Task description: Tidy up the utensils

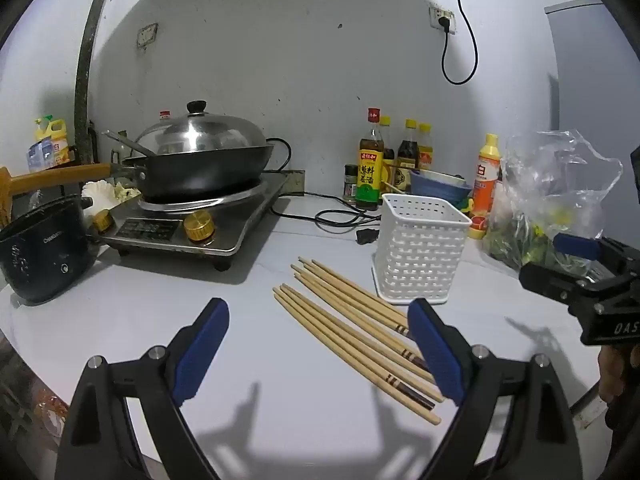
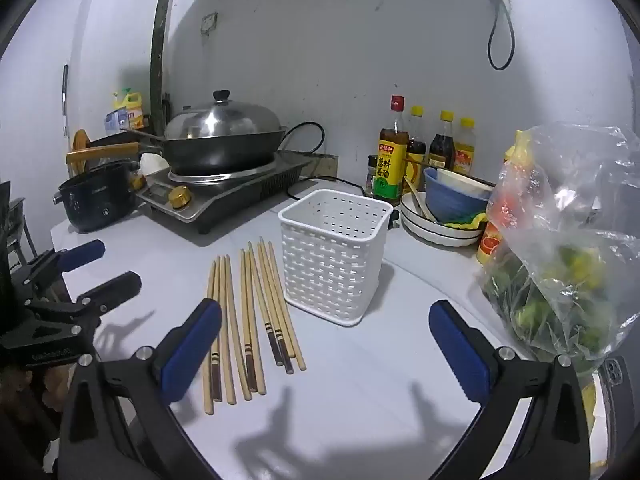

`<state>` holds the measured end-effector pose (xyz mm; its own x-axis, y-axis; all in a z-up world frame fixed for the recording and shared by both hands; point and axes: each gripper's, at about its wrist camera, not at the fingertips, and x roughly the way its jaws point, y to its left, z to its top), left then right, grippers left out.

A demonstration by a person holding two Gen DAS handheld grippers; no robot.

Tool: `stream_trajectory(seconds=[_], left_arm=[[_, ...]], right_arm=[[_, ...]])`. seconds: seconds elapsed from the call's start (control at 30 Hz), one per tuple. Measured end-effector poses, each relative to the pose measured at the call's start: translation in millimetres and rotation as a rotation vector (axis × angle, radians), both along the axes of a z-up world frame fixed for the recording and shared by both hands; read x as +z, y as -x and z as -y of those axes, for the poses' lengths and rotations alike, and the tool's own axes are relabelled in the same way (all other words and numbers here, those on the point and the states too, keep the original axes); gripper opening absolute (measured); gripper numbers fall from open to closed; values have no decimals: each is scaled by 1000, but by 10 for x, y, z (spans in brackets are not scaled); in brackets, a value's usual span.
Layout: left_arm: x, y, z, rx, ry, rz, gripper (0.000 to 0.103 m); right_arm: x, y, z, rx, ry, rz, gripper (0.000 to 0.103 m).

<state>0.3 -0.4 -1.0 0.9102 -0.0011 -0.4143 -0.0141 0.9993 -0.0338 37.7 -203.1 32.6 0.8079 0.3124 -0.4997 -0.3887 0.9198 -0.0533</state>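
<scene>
Dark ends of chopsticks [image 1: 360, 332] hidden behind the left tool's [image 1: 320, 348] right blue pad, right tool [image 1: 580, 276] cut off by the frame edge, bottle labels [image 2: 387, 168] too small to read, bag contents [image 2: 560, 288] blurred green, bowl [image 2: 452, 200] partly behind the bag

lidded wok [image 2: 224, 136] on induction cooker [image 2: 224, 194] | black electric pot [image 2: 98, 202] left of cooker | sauce bottles [image 2: 424, 148] along wall | blue bowl [image 2: 454, 200] stacked in white plates [image 2: 436, 228] | plastic bag of greens [image 2: 560, 248] far right | white countertop [image 2: 360, 380]
</scene>
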Motion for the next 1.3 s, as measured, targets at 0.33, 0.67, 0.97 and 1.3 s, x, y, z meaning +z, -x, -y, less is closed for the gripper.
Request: stream_trajectory(seconds=[0.33,0.67,0.97,1.3], left_arm=[[104,178,-47,12,-2,18,91],[85,184,-55,19,-3,10,91],[75,210,-66,21,-4,10,91],[88,241,-73,20,-5,16,91]], right_arm=[[-12,46,81,-8,-28,-25,103],[-6,113,65,6,-33,-22,103],[-17,112,70,25,-52,-32,103],[-5,127,73,32,-60,-36,103]])
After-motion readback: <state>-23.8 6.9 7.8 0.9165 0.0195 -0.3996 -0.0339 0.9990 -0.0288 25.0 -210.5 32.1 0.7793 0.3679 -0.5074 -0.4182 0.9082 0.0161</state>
